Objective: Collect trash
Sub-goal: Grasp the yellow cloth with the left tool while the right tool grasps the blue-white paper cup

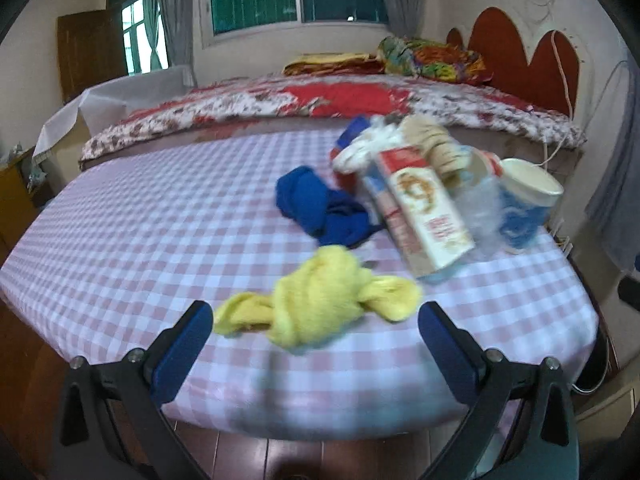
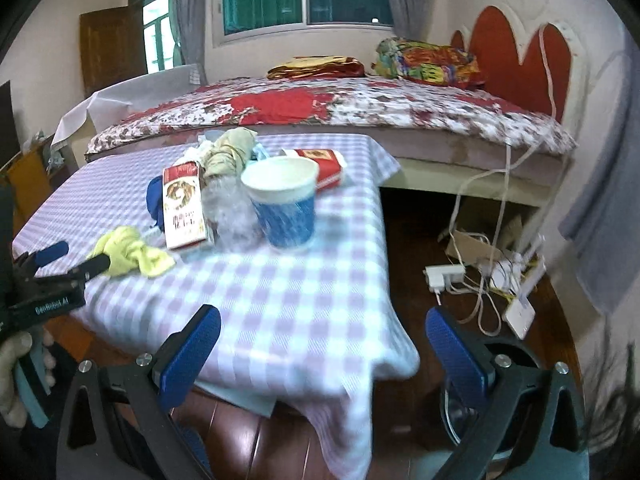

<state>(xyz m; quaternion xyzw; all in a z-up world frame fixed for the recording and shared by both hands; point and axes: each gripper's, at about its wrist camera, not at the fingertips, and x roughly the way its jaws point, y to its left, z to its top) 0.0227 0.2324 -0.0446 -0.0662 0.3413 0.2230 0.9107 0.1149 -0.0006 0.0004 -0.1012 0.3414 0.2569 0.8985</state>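
On the pink checked tablecloth [image 1: 140,216] [image 2: 288,292] lies a knotted yellow cloth [image 1: 320,304] [image 2: 132,254]. My left gripper [image 1: 316,320] [image 2: 74,258] stands open just in front of it, with nothing between its fingers. Behind the cloth are a blue cloth [image 1: 320,208] [image 2: 154,200], a red and white carton [image 1: 424,212] [image 2: 184,206], crumpled clear plastic [image 1: 480,208] [image 2: 232,212], a blue paper cup [image 1: 524,204] [image 2: 284,204] and a beige bundle [image 1: 432,148] [image 2: 232,152]. My right gripper [image 2: 324,348] is open over the table's near corner, holding nothing.
A flat red packet [image 2: 320,166] lies at the table's far side. Behind the table stands a bed [image 1: 320,100] [image 2: 340,108] with a flowered cover. Cables, a power strip [image 2: 446,276] and a white box lie on the wood floor at right.
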